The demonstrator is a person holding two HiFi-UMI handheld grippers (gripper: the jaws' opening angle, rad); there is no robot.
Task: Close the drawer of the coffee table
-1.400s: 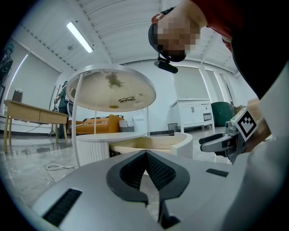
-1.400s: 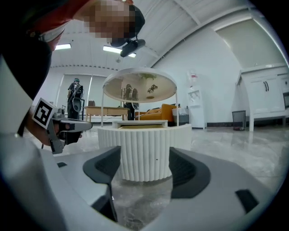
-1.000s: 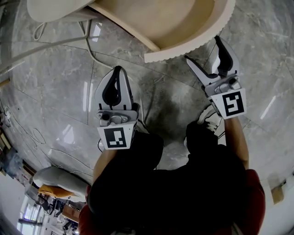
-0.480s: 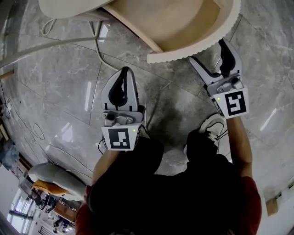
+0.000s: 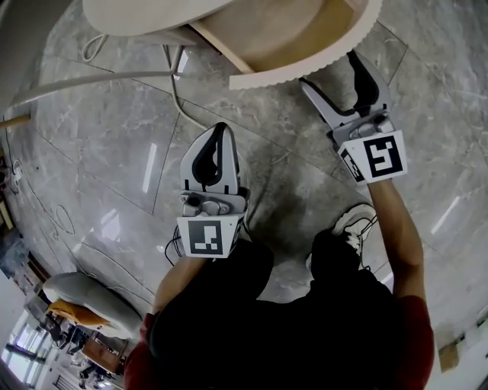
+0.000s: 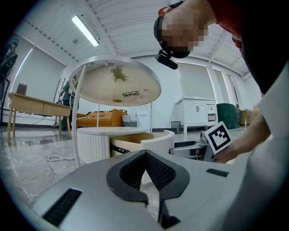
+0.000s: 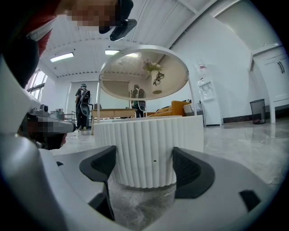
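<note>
Head view's top edge cuts off coffee table [image 5: 145, 15] and drawer [image 5: 290, 30]; distant people [image 7: 83, 106] too small to tell

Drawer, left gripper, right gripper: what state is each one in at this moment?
Drawer: open, pulled out of the coffee table.
Left gripper: jaws shut, nothing between them, held back from the drawer.
Right gripper: jaws open, up at the drawer's ribbed front, not closed on it; contact cannot be told.
</note>
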